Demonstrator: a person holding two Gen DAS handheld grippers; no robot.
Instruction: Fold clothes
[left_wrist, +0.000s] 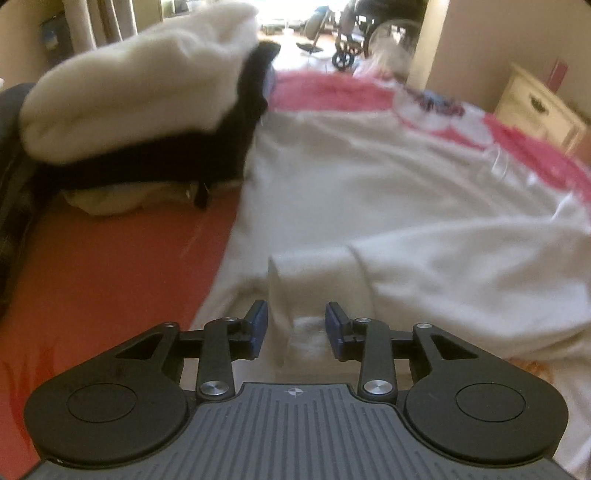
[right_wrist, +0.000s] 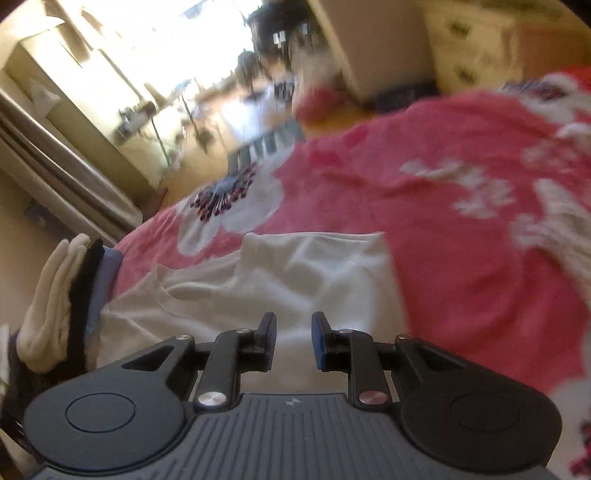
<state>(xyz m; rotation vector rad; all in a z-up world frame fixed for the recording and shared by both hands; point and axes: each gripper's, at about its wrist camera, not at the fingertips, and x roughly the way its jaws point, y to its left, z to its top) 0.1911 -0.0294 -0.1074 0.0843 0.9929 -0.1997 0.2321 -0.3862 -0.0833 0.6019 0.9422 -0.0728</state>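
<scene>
A white garment (left_wrist: 388, 206) lies spread on a pink flowered bedspread (left_wrist: 332, 92). Its sleeve cuff (left_wrist: 310, 280) lies just ahead of my left gripper (left_wrist: 295, 330), which is open, with a fold of white cloth standing between the jaws. In the right wrist view the same white garment (right_wrist: 280, 280) lies below my right gripper (right_wrist: 293, 341), which is open and empty just above the cloth. The bedspread (right_wrist: 443, 206) stretches away to the right.
A stack of folded clothes, white on black (left_wrist: 140, 110), sits to the left; it shows in the right wrist view (right_wrist: 62, 306) at the left edge. A cream dresser (left_wrist: 539, 107) stands at the right. A doorway with a wheeled chair (left_wrist: 347, 44) lies beyond the bed.
</scene>
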